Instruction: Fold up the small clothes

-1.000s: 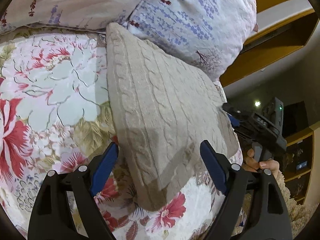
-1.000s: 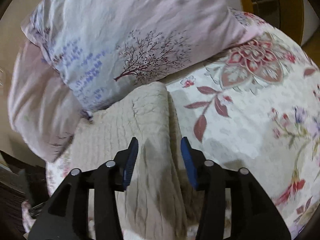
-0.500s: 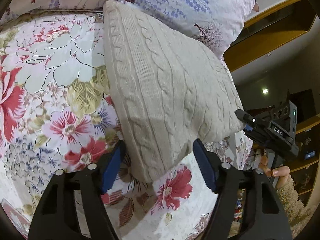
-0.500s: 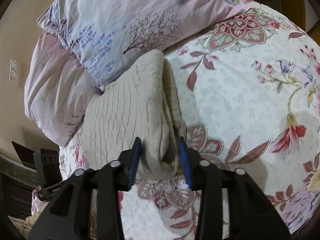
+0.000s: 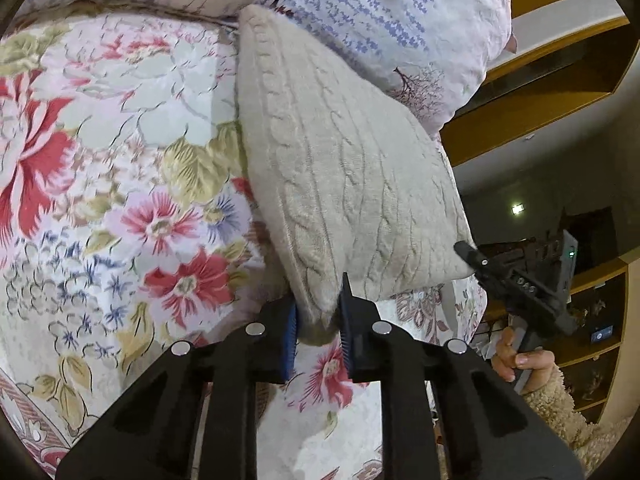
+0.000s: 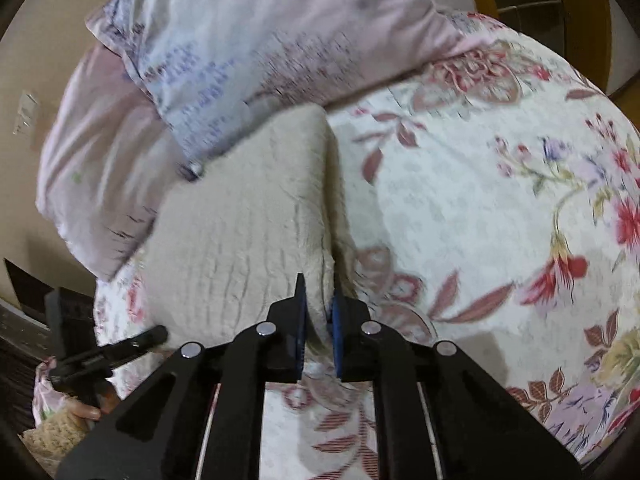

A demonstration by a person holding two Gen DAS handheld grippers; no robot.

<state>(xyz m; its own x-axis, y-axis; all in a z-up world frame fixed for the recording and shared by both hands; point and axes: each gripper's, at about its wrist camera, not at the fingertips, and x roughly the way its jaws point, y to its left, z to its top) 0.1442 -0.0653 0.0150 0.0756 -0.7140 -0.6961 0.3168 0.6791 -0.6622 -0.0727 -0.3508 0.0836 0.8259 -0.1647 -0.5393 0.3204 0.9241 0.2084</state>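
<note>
A beige knit (image 5: 344, 184) is laid on the bed (image 5: 100, 152), its far end tucked against a pillow (image 5: 400, 24) and its long axis running away from both cameras toward that pillow. The near edge is held at its two corners. The left gripper (image 5: 318, 320) has just been closing, and its jaws are now clamped on the near left corner, with a fold of knit pinched between the blue pads. The right gripper (image 6: 319, 316) has likewise just been closing and is clamped on the near right corner, where thin doubled layers are caught between nearly meeting jaws. In the left view, the right gripper is seen at the other corner, gripped by a hand (image 5: 520, 360) in a fleecy sleeve. Since the whole garment lies ahead of both grippers, the coming fold is judged to carry the near edge up and forward toward the pillow; neither hand is nearer, so an even lift is called for to keep the edge straight.
</note>
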